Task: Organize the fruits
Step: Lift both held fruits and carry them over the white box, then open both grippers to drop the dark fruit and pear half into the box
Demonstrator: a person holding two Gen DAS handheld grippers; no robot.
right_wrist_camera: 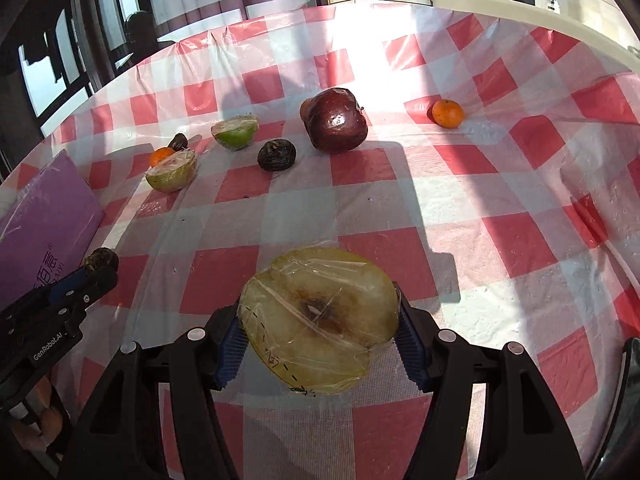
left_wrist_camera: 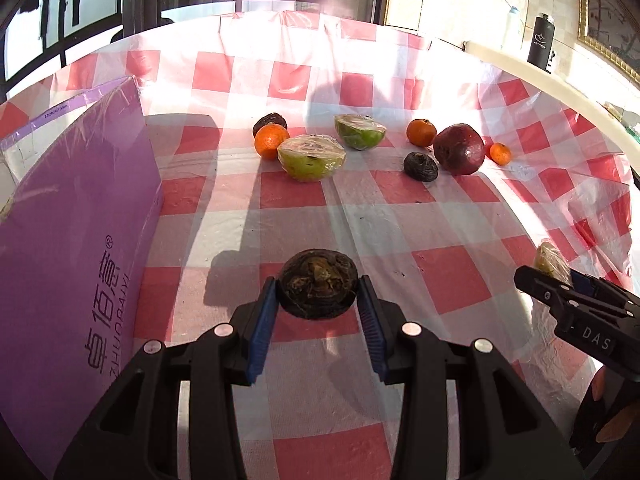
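on a counter (left_wrist_camera: 400, 216) spread with red-and-white check plastic, a purple box (left_wrist_camera: 76, 216) stands at the far left. beside the box, the left tongs (left_wrist_camera: 318, 296) are clamped on a dark wrinkled fruit (left_wrist_camera: 318, 285), its blue pads pressed to either side. beyond the box's far corner lie a second dark fruit (left_wrist_camera: 270, 122), an orange (left_wrist_camera: 272, 141) touching it, and two film-wrapped green halves (left_wrist_camera: 311, 158) (left_wrist_camera: 360, 131). further from the box, a third dark fruit (left_wrist_camera: 421, 166) sits just beside a large deep-red fruit (left_wrist_camera: 459, 149), with a tangerine (left_wrist_camera: 421, 132) behind and a smaller one (left_wrist_camera: 500, 153) on the side away from the box. farthest from the box, the right tongs (right_wrist_camera: 320, 334) are clamped on a film-wrapped pale pear half (right_wrist_camera: 320, 320), cut face up, held above the cloth. a black bottle (left_wrist_camera: 542, 42) stands past the counter's far edge.
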